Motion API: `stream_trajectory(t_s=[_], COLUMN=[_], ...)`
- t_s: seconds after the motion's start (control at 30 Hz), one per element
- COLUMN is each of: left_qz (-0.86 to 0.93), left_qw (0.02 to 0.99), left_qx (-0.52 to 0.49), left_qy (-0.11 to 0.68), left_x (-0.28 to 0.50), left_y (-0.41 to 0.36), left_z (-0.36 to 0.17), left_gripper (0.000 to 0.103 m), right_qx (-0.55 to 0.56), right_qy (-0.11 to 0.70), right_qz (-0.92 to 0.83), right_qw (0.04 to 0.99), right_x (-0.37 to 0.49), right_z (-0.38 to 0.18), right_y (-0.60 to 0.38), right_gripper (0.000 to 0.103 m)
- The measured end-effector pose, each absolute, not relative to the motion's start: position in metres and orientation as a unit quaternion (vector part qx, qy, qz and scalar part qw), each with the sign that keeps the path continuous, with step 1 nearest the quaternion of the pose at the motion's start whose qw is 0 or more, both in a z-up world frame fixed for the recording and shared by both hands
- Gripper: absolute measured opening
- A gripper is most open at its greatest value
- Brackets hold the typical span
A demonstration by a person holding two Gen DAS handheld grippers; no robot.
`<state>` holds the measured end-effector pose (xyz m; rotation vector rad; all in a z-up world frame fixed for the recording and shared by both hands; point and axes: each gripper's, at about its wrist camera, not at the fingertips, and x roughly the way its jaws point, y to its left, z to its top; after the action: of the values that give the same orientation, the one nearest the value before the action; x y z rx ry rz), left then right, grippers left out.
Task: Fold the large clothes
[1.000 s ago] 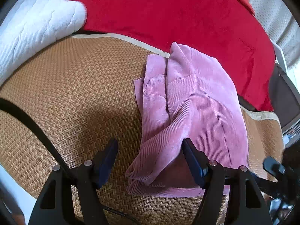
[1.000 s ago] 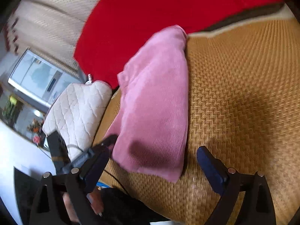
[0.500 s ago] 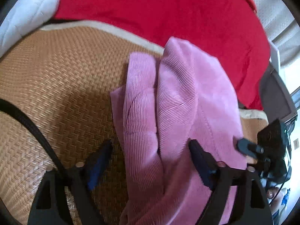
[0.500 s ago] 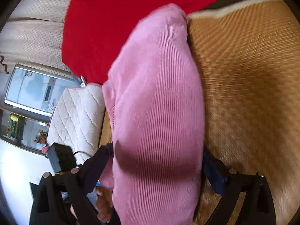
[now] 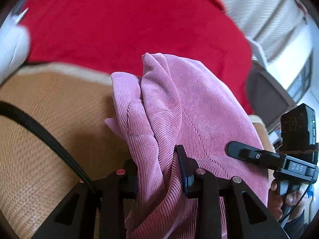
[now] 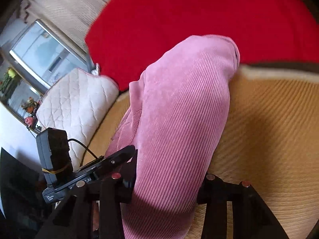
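A pink corduroy garment (image 5: pixel 189 103), folded into a long bundle, is raised at its near end above the woven straw mat (image 5: pixel 49 119). My left gripper (image 5: pixel 157 171) is closing on the bundle's left part, with bunched cloth pinched between its fingers. In the right wrist view the same garment (image 6: pixel 185 103) fills the gap of my right gripper (image 6: pixel 166 181), whose jaws are also closing against it. The fingertips of both grippers are partly hidden by cloth. The garment's far end still rests near the mat's edge.
A red blanket (image 5: pixel 129 23) lies beyond the mat (image 6: pixel 269 119). A white quilted cushion (image 6: pixel 79 103) sits at the left. A black cable (image 5: pixel 39 131) crosses the left view. A hand (image 5: pixel 289 195) holds the other gripper at the right. A glass-fronted cabinet (image 6: pixel 43 55) stands behind.
Both grippers moved in over the garment's near end, closed on it from wide open, and rose, lifting that end off the mat.
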<state>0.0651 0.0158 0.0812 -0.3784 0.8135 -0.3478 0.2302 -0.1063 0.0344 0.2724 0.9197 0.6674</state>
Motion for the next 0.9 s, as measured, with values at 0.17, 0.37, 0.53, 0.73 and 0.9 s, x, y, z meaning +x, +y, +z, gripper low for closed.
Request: stream_trajectory(t_s=[0.17,0.37,0.53,0.73,0.9], left_qz=[-0.186,-0.157,-0.153,-0.158,-0.130], left_qw=[0.891,0.856,0.864,0.891,0.887], left_qx=[-0.160,-0.121,-0.128,-0.102,-0.072], left_qy=[0.383,0.477,0.462,0.414,0.437], left_x=[0.084,0.120,0.111,0.065,0.033], left_y=[-0.034,-0.059,-0.044,-0.031,-0.027], left_z=[0.097,0.034,0.042,0.071,0.043], left_gripper=[0.034,0.054,0.070,0.070,0.070], right_qx=[0.151,0.185,0.233,0.207,0.225], right_qy=[0.409,0.457,0.461,0.378,0.340], right_qz=[0.310,0.271,0.220,0.174,0.244], right_qw=[0.845,0.827,0.827,0.885,0.880], right_x=[0.233,0.258,0.249,0.197,0.138], right_z=[0.059,-0.004,-0.042,0.010,0.033], right_y=[-0.160,-0.199,-0.217,-0.228,-0.209], right_gripper=[0.045,0.059,0.080,0.080,0.086])
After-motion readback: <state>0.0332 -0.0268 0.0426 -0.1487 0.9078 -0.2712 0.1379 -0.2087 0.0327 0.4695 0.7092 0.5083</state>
